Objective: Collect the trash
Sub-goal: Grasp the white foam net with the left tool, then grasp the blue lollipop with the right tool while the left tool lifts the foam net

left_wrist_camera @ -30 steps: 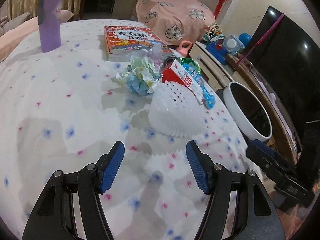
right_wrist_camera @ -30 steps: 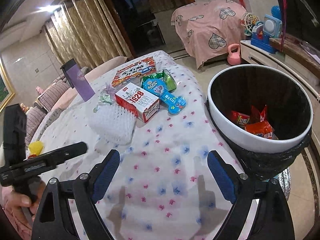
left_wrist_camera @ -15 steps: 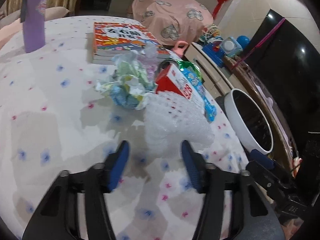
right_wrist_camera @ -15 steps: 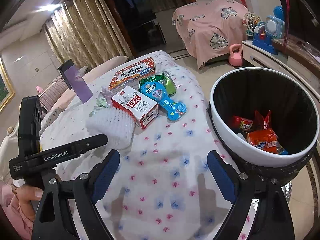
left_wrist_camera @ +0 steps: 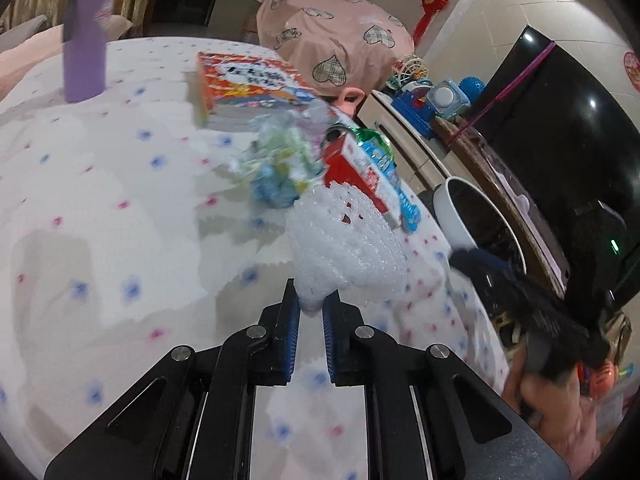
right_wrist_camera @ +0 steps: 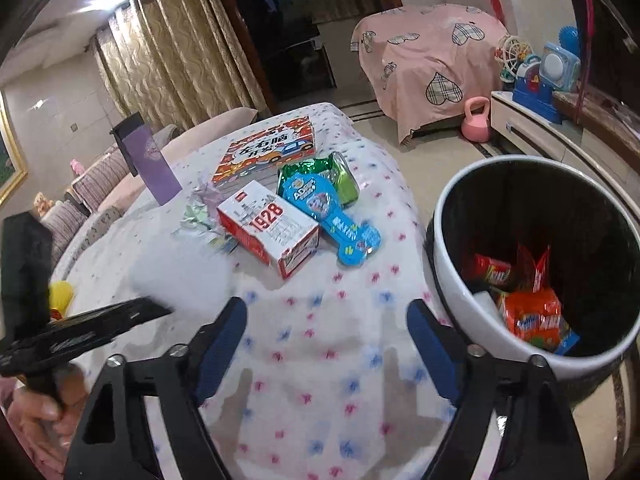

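Left gripper (left_wrist_camera: 311, 306) pinches the near edge of a white bubble-textured foam sheet (left_wrist_camera: 344, 244), beside the red-and-white "1928" carton (right_wrist_camera: 269, 228) near the flower-dotted tablecloth's (right_wrist_camera: 320, 360) right edge. Right gripper (right_wrist_camera: 326, 332), fingers spread, hovers beside the white black-lined trash bin (right_wrist_camera: 460, 292).

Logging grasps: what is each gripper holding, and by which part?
The left gripper pinches the white foam net by its near edge; the right gripper holds nothing.

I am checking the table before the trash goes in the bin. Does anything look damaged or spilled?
Nothing spilled. The red box has a torn-open end flap. The left hand-held gripper pinches the foam net by one corner, so it hangs crumpled.
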`<state>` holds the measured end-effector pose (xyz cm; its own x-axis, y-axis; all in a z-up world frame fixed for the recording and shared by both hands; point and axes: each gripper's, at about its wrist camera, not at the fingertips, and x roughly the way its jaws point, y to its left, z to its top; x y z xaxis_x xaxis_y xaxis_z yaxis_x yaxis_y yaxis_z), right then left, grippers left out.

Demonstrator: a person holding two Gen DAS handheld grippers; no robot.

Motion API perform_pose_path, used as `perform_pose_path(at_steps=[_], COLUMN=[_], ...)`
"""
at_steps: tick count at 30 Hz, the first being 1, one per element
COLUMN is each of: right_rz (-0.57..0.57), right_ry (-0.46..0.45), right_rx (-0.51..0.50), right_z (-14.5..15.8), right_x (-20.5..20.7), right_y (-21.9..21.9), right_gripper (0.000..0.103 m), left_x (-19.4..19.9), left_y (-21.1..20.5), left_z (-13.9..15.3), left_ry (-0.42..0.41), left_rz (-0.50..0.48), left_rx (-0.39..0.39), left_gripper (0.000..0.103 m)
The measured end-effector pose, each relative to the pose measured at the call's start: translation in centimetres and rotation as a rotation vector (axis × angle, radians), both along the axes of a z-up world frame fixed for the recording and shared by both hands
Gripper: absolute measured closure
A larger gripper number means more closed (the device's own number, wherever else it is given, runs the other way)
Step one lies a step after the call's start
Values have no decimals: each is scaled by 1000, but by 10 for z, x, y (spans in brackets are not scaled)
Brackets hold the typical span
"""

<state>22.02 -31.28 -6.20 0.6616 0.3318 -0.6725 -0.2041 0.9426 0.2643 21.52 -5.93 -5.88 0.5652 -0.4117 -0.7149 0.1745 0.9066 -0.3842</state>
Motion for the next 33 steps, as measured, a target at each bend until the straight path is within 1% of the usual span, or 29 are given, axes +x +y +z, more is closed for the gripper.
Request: perform_pose_path(at_steps=[1, 3, 5, 8, 11, 13, 15, 16, 17, 18, 20, 22, 25, 26, 27, 30, 32, 33], right_rz=[8, 23, 33, 48, 68, 82, 100, 104, 100, 99, 94, 91, 84, 79, 75, 68, 69, 72], right_ry=[-1, -2, 2, 22, 41, 48, 55, 59, 58, 61, 72, 67, 88, 100, 108, 149, 165, 169], right_rx=[-17, -64, -130, -199, -247, -261, -274, -279, -290, -288, -233, -227, -174, -155, -142, -91, -86, -88], right_z=[0, -1, -3, -10, -17, -20, -25, -26, -27, -27, -25, -22, -19, -18, -18, -20, -23, -24], right_x=[6, 17, 30, 51, 69, 77, 85, 88, 90, 90, 85, 74, 57, 46, 39, 15, 6, 3], right_y=[2, 7, 13, 20, 28, 32, 37, 38, 39, 39, 34, 32, 27, 24, 23, 19, 21, 22], right_gripper=[30, 38, 42, 42, 42, 43, 43, 49, 63, 68, 69, 69, 69, 69, 69, 69, 68, 66], left_x=[-2, -5, -7, -12, -16, -17, -16, -16, -16, -16, -16, -15, -15, -16, -16, -15, -12, -11], left_y=[5, 15, 22, 27, 31, 32, 32, 32, 32, 33, 33, 34, 34, 34, 34, 31, 28, 27], left_z=[-1, -4, -8, -12, -11, -12, -13, -14, -15, -15, -15, -15, -15, -15, -14, -14, -16, -16], left_ry=[9, 24, 40, 56, 64, 75, 79, 81, 83, 85, 85, 84, 80, 75, 70, 63, 63, 61], left_rz=[5, 18, 30, 39, 31, 27, 34, 39, 41, 44, 57, 70, 83, 88, 93, 93, 90, 88], left_rx=[0, 4, 2, 12, 2, -11, 2, 5, 4, 5, 13, 13, 19, 20, 20, 28, 32, 33], left_gripper=[93, 93, 93, 93, 93, 93, 93, 93, 92, 92, 91, 86, 76, 70, 67, 67, 67, 67])
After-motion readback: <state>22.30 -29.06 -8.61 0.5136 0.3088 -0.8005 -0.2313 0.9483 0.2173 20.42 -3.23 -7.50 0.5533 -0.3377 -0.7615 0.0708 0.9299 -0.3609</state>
